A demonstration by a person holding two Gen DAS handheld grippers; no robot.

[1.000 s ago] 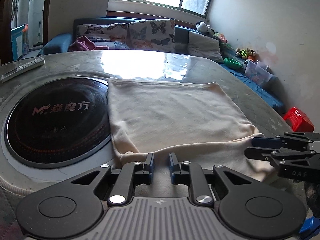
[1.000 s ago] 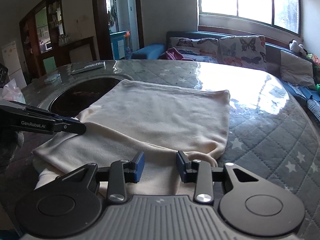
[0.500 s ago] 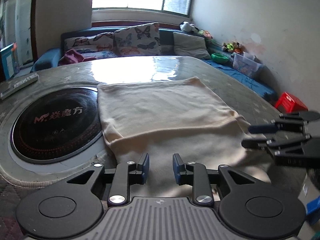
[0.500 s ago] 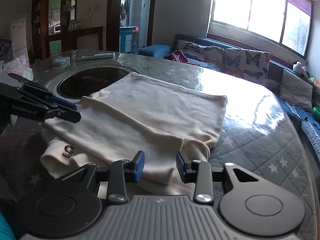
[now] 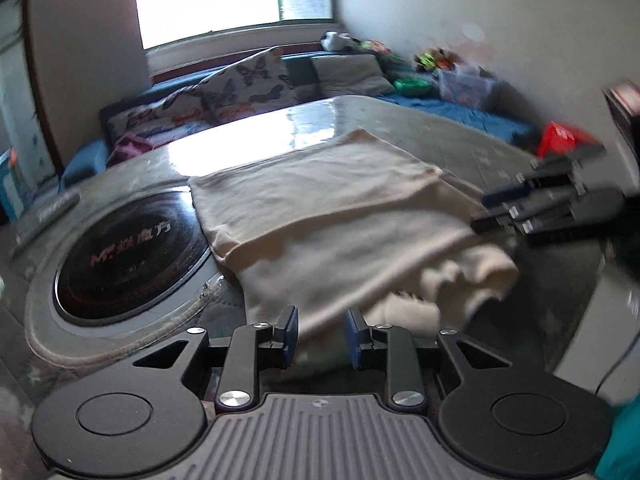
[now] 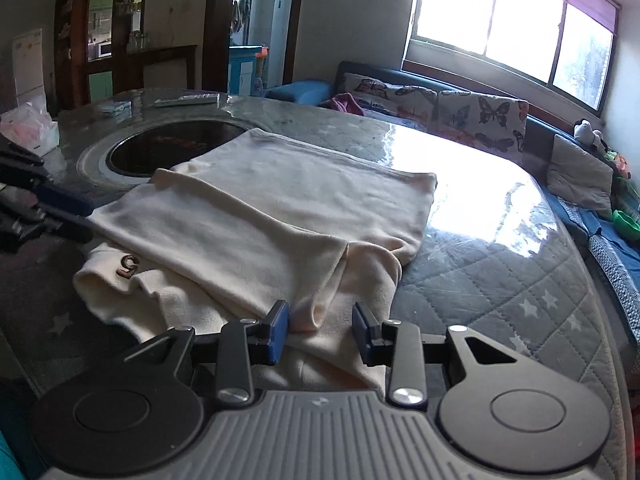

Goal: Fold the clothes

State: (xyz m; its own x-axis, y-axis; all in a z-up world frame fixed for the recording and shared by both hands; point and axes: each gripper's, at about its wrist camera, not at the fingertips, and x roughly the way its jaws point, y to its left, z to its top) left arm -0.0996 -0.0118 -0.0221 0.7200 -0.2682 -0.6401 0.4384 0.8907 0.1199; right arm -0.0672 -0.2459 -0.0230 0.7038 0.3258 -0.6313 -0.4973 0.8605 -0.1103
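Note:
A cream garment [image 5: 340, 216] lies partly folded on the round quilted table [image 6: 500, 280], its near part bunched in loose layers; a small brown "5" mark [image 6: 127, 265] shows on its left fold. My left gripper [image 5: 322, 334] is open, just short of the garment's near edge. My right gripper [image 6: 320, 328] is open over the near folds [image 6: 312, 300], with cloth between the jaws but not pinched. Each gripper shows in the other's view: the right one at the garment's right edge [image 5: 520, 208], the left one at its left edge [image 6: 52, 208].
A black round hotplate [image 5: 128, 256] sits in the table left of the garment. A remote [image 6: 188, 99] and a tissue pack [image 6: 30, 128] lie at the far left. A sofa with butterfly cushions [image 6: 460, 108] runs behind the table. A red stool [image 5: 560, 138] stands at the right.
Both grippers have drawn back toward me and opened wider. The garment's near part, flat a second ago, now lies bunched in loose folds. The left view has swung right.

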